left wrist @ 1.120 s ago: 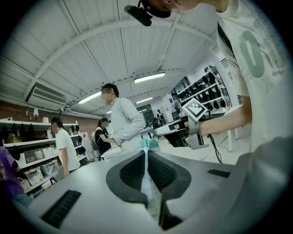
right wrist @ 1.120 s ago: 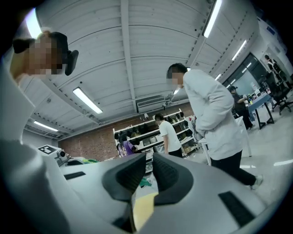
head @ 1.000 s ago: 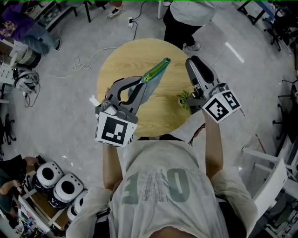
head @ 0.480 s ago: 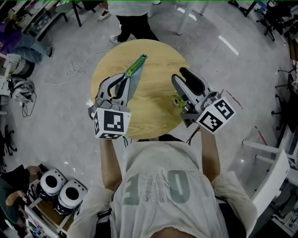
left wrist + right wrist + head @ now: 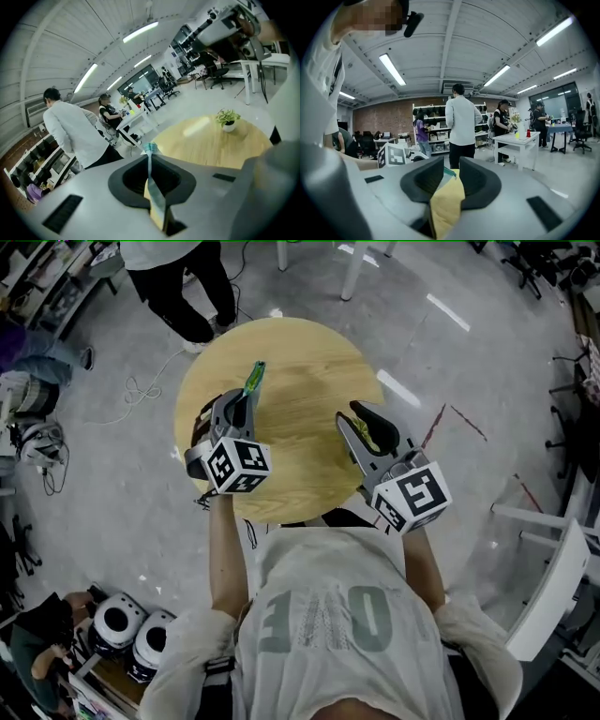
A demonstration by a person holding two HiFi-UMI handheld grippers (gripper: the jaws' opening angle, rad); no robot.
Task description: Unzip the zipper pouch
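Left fingers point(image 5: 89, 187) pinch the pouch point(image 5: 154, 193) edge-on. Right fingers point(image 5: 485, 185) are closing on yellow fabric point(image 5: 446, 197). Anchor the left firmly and pull steadily with the right.

Left gripper point(image 5: 246, 401) clamps pouch point(image 5: 153, 190) — right gripper point(image 5: 362, 420) fingers point(image 5: 483, 180) closing on yellow fabric point(image 5: 446, 202).

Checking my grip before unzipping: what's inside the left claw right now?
The zipper pouch, edge-on, is pinched between the shut jaws of the left claw. Its teal top edge pokes out beyond them. The jaws cover its lower part, so how far it is zipped can't be seen.
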